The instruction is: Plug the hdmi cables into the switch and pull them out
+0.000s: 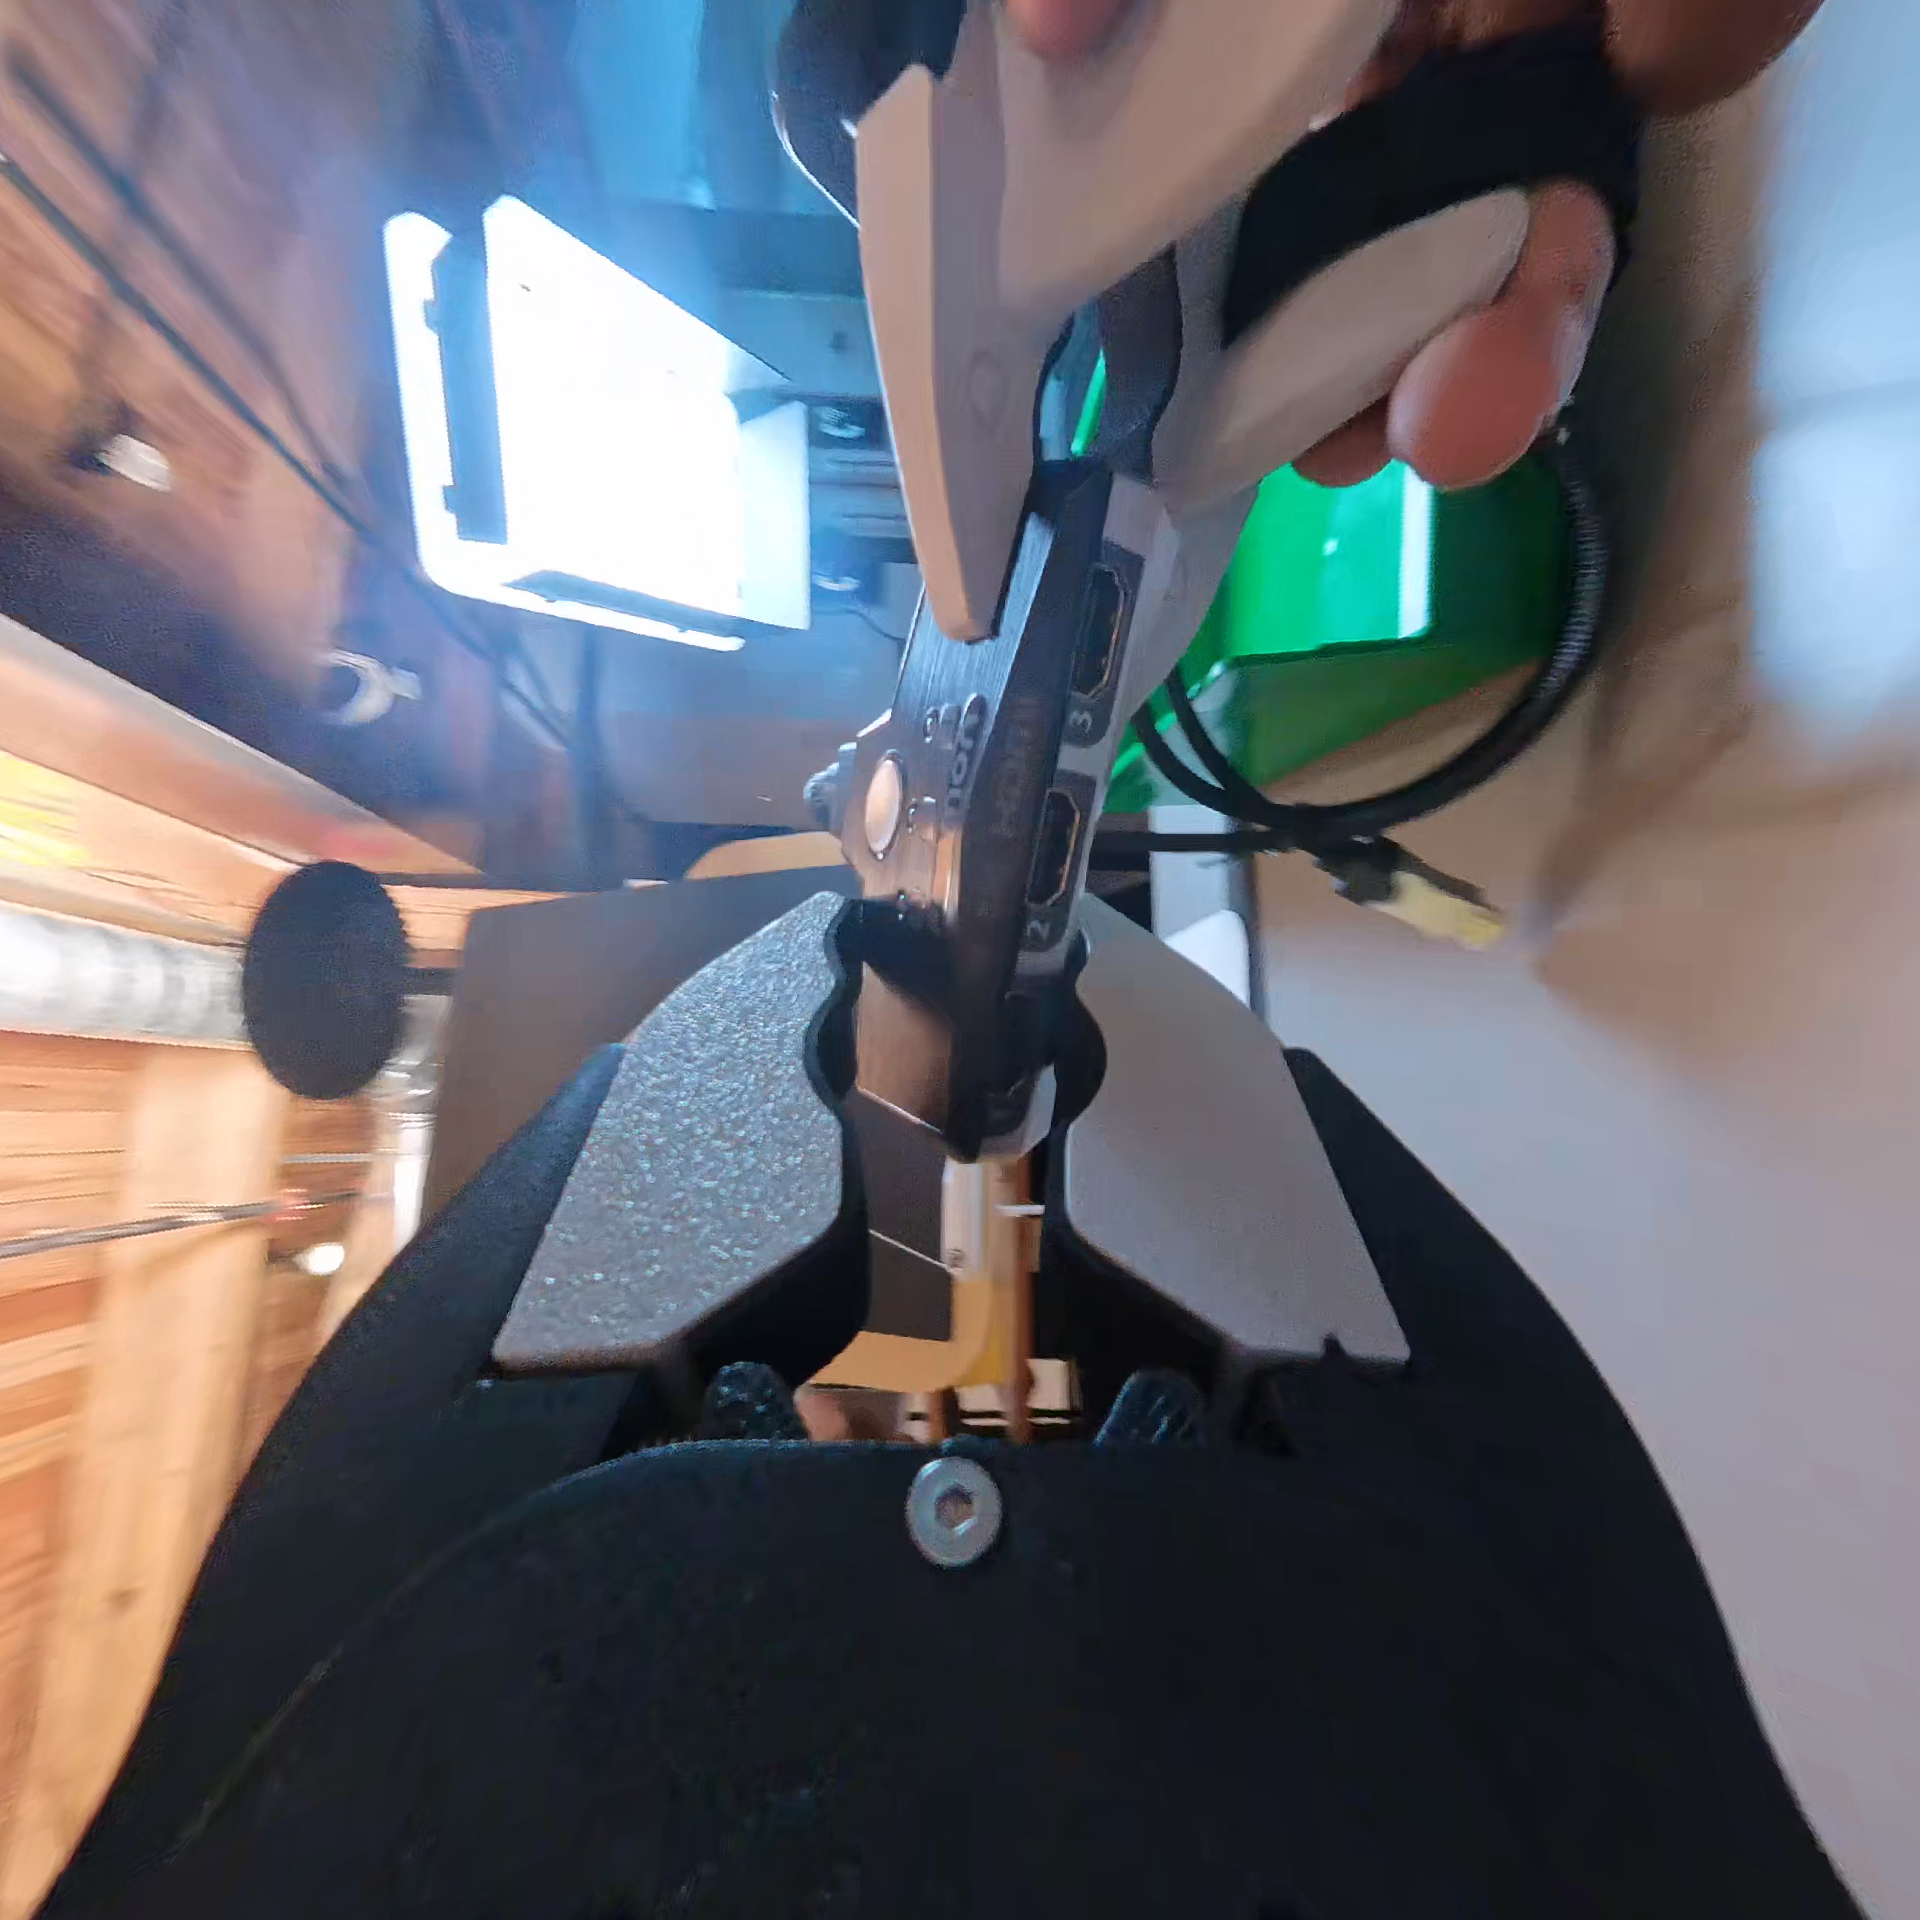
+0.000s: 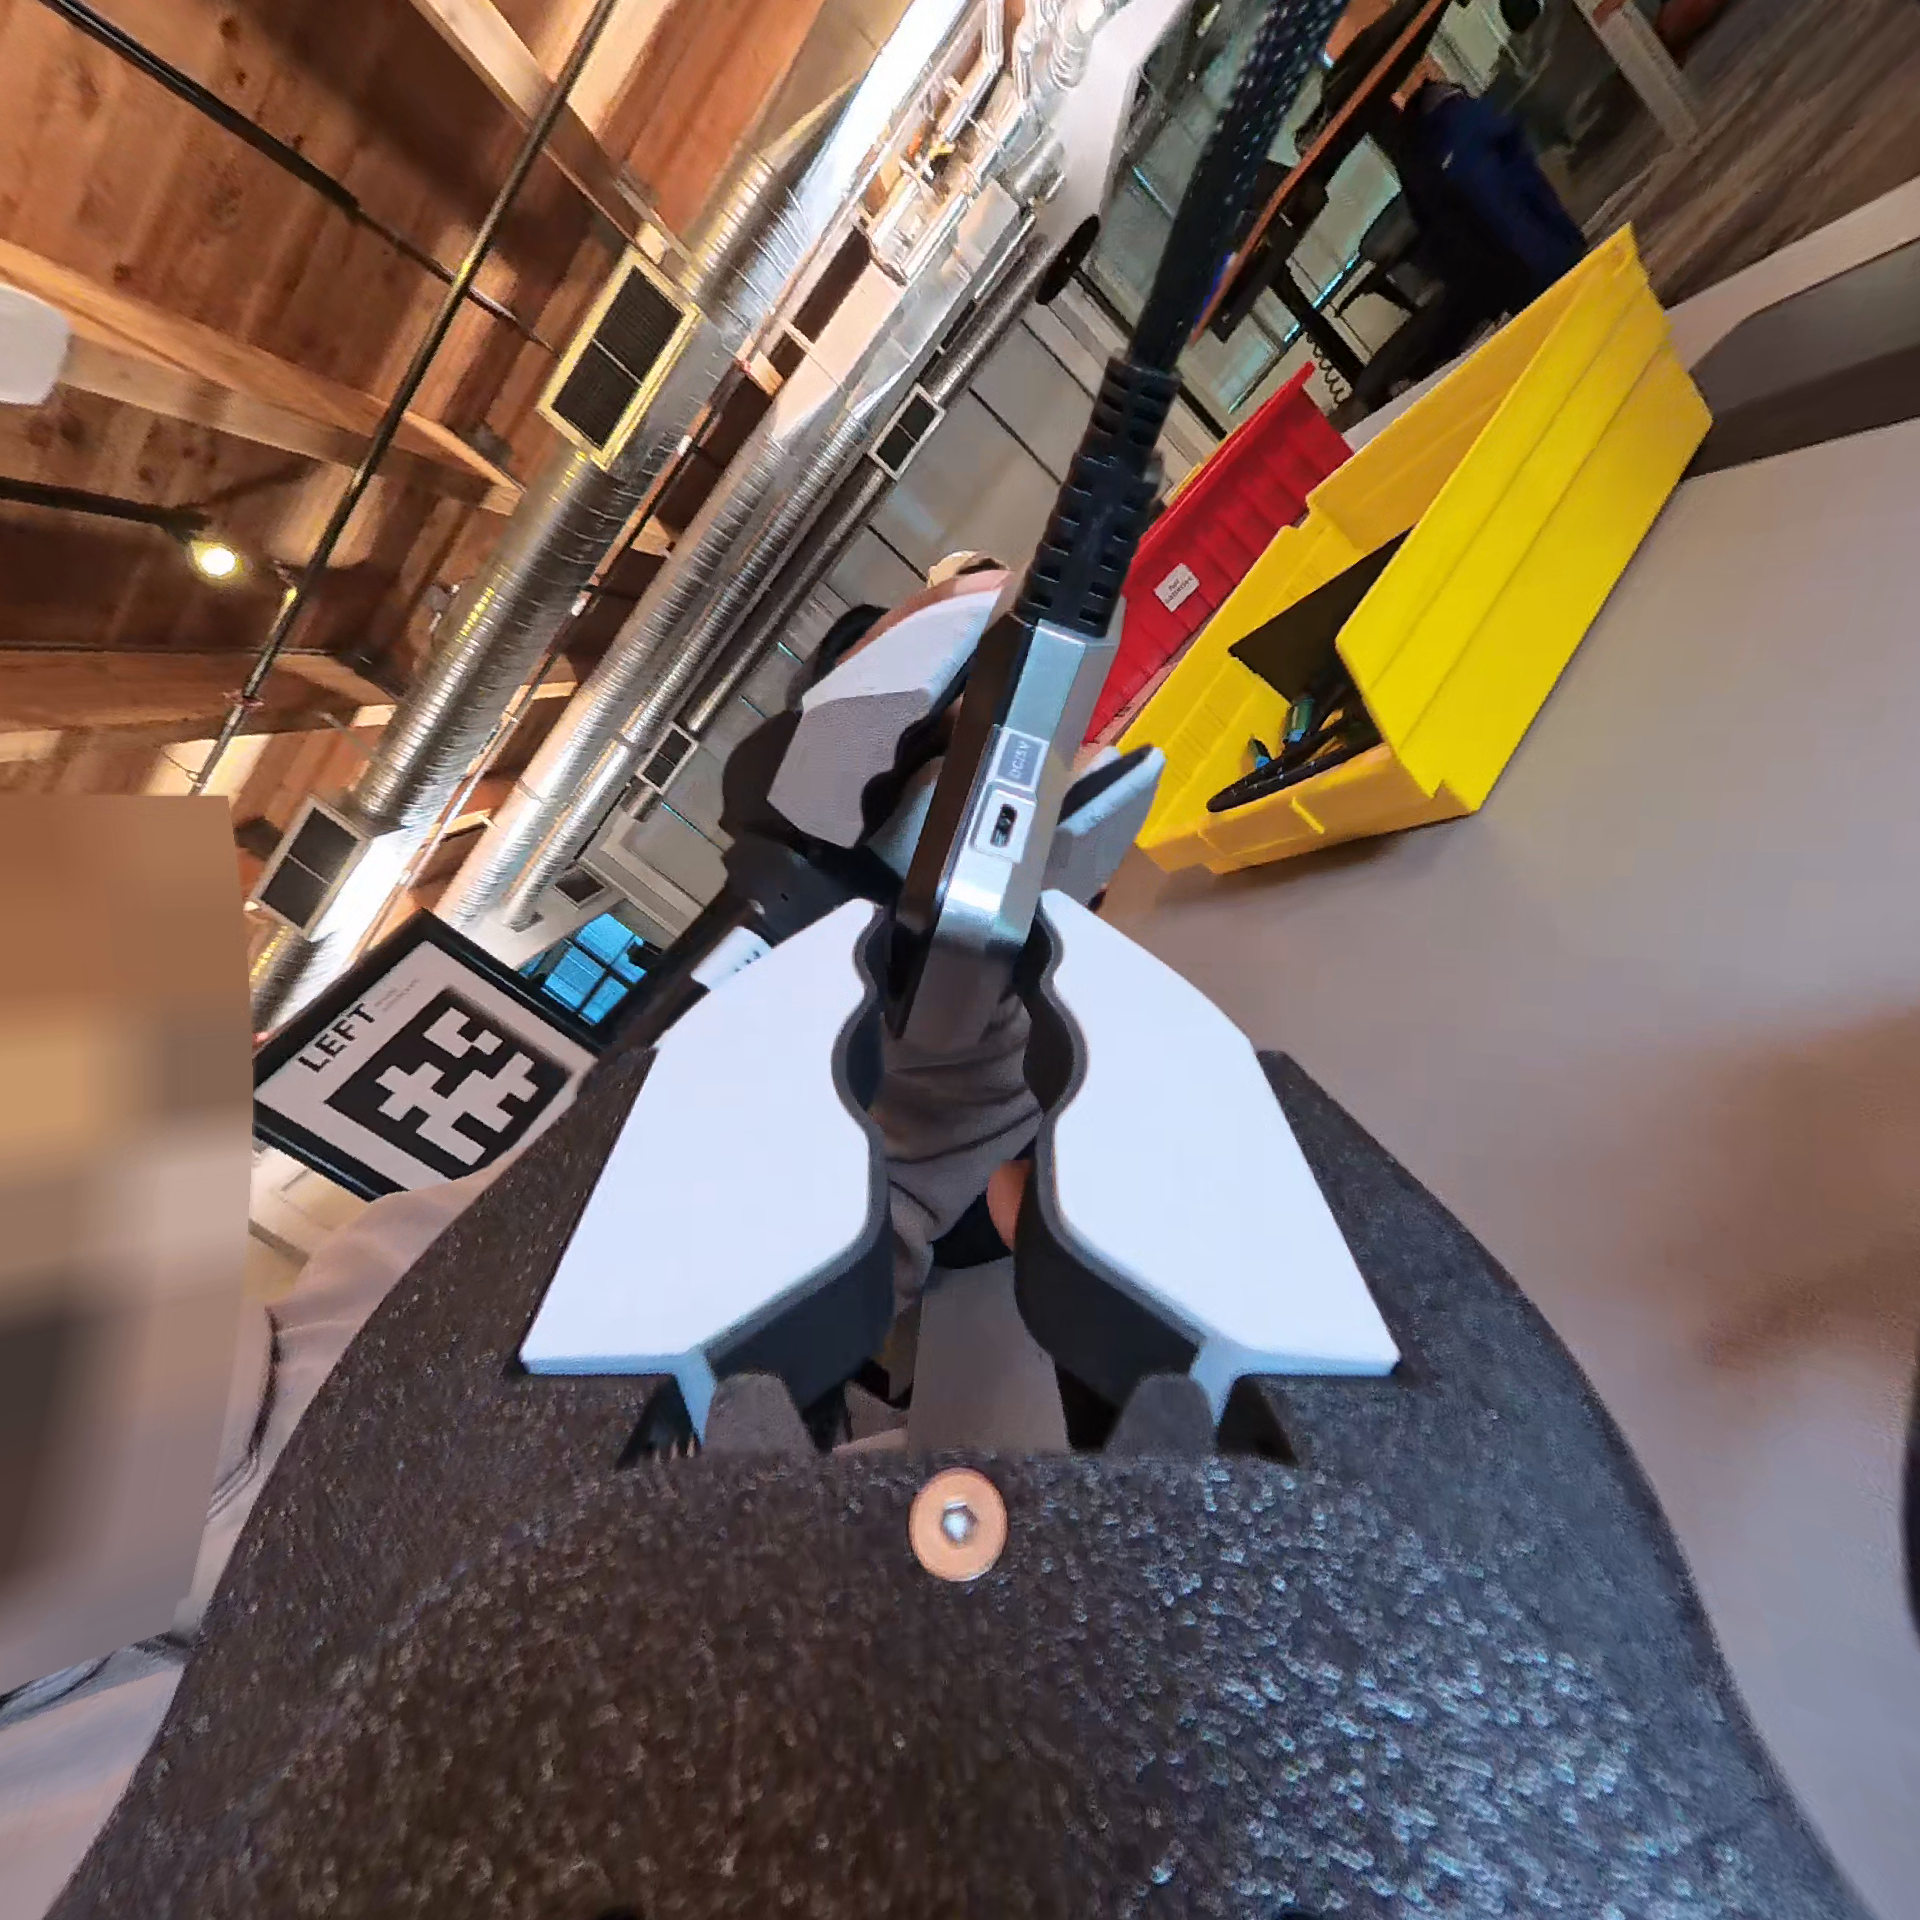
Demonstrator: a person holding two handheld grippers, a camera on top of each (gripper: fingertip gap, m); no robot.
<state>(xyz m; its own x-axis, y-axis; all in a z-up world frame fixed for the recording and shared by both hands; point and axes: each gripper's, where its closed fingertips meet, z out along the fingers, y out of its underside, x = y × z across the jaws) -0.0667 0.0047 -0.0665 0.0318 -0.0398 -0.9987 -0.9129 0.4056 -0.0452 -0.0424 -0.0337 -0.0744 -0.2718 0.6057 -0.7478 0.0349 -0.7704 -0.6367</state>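
Both grippers are pinching the switch endwise: left gripper at 6 o'clock, right gripper at 12, sockets facing 3

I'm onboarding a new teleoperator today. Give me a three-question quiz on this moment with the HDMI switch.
1. True or false: both grippers clamp the HDMI switch.
2. In the left wrist view, the two HDMI ports that show are: A) empty B) plugged.
3. Which bin sits nearer the right gripper: the yellow bin or the red bin?

Key: 1 true; 2 A; 3 yellow. The left gripper holds the opposite end.
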